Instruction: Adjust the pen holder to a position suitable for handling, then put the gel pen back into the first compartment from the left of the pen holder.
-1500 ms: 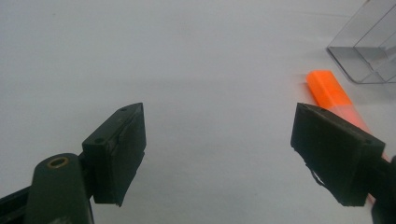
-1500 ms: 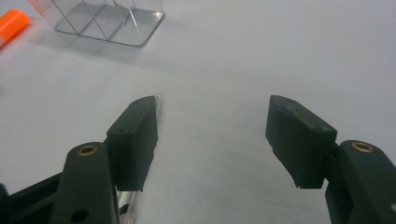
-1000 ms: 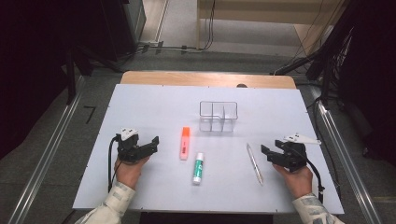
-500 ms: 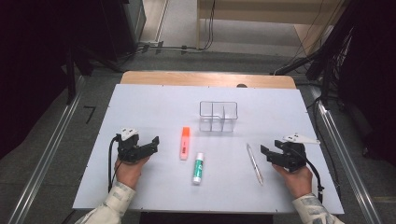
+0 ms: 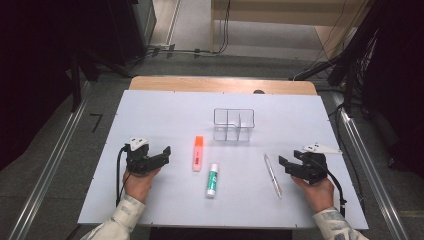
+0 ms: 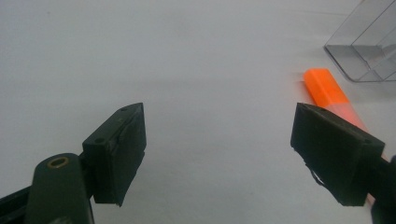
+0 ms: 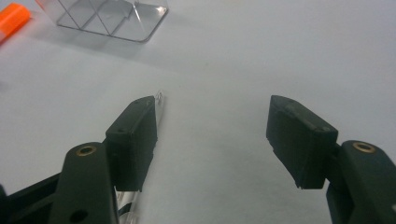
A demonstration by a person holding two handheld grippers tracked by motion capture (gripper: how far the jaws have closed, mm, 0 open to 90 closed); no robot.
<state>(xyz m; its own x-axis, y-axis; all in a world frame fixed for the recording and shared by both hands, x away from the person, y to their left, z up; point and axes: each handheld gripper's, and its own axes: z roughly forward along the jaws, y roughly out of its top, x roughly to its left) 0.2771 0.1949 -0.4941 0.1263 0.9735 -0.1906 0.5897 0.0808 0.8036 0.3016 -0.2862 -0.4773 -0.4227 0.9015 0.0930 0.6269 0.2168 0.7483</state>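
Pen beside my right gripper: light, slim, slippery; grasp mid-barrel. Both my grippers, left gripper included, wide open, empty.

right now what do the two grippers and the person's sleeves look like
Both are black two-jaw tools with blocky flat jaws and brass-ringed holes on the jaw arms. The left gripper and right gripper each carry a pale plate on top and trail a black cable. The sleeves are light and patterned.
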